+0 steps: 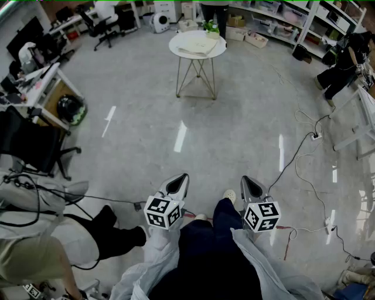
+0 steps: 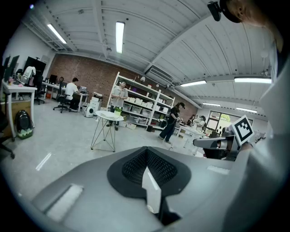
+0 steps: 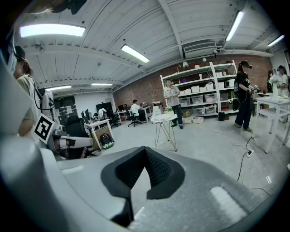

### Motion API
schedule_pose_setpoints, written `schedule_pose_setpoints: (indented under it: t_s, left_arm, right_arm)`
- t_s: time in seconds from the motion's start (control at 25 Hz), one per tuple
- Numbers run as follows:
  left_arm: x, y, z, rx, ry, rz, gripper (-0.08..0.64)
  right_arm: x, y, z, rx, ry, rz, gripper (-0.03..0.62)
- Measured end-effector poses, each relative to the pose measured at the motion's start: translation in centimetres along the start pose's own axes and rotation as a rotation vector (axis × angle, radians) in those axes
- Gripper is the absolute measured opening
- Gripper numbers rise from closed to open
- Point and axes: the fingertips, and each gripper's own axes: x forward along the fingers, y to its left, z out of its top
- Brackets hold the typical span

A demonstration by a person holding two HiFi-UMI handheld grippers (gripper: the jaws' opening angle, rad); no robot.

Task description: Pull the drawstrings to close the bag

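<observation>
A pale cloth bag [image 1: 196,42] lies flat on a small round white table [image 1: 176,50] far ahead across the floor, beside a green plant [image 1: 211,26]. My left gripper [image 1: 183,176] and right gripper [image 1: 245,179] are held low by my legs, well short of the table, both pointing toward it. Both are shut, with nothing between their jaws. In the left gripper view the left gripper [image 2: 146,152] shows closed, with the table [image 2: 108,115] small in the distance. The right gripper [image 3: 145,153] also shows closed, and the table [image 3: 164,118] is far off.
A black office chair [image 1: 29,143] and desks stand at the left. A person in dark trousers [image 1: 96,234] is close on my left. Cables [image 1: 304,170] trail over the floor at the right. Shelving [image 1: 281,17] lines the back wall, and another person [image 1: 343,64] is at the far right.
</observation>
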Motion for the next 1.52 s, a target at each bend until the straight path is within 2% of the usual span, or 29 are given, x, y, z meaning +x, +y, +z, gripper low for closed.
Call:
schedule_pose_setpoints:
  t_s: [0.2, 0.48, 0.68, 0.72, 0.76, 0.8, 0.84, 0.96, 1.12, 1.52]
  left_arm:
    - [-0.8, -0.1, -0.2, -0.015, -0.003, -0.005, 0.017]
    - [-0.8, 0.0, -0.4, 0.003, 0.007, -0.013, 0.017]
    - [-0.6, 0.9, -0.3, 0.000, 0.000, 0.044, 0.013]
    - [-0.4, 1.1, -0.2, -0.018, -0.004, 0.047, 0.054]
    - [-0.2, 1.3, 0.0, -0.035, -0.006, 0.041, 0.126]
    - [0.0, 1.5, 0.1, -0.048, -0.007, 0.036, 0.159]
    - [0.3, 1.8, 0.3, -0.055, -0.013, 0.040, 0.184]
    - [0.9, 3.1, 1.1, -0.071, -0.041, 0.089, 0.214]
    - [2.4, 5.3, 2.4, -0.097, -0.069, 0.126, 0.232]
    - [11.0, 10.5, 7.4, -0.068, -0.067, 0.182, 0.228]
  right_arm:
    - [-0.5, 0.7, -0.5, 0.011, 0.006, -0.003, 0.002]
    - [-0.3, 1.6, -1.3, 0.026, 0.024, 0.013, 0.002]
    - [0.5, 1.2, -0.3, 0.051, -0.004, 0.019, 0.003]
    - [0.8, 1.0, 0.0, 0.055, -0.010, 0.023, 0.025]
    - [1.2, 1.0, 0.3, 0.061, -0.015, 0.031, 0.091]
    - [1.6, 0.9, 0.6, 0.069, -0.020, 0.040, 0.151]
    - [2.0, 0.8, 0.9, 0.075, -0.025, 0.046, 0.188]
    - [3.6, 0.2, 1.4, 0.072, -0.026, 0.054, 0.238]
    - [6.6, -0.5, 2.1, 0.053, -0.002, 0.080, 0.249]
    - [15.9, -5.9, 7.2, 0.022, 0.005, 0.121, 0.238]
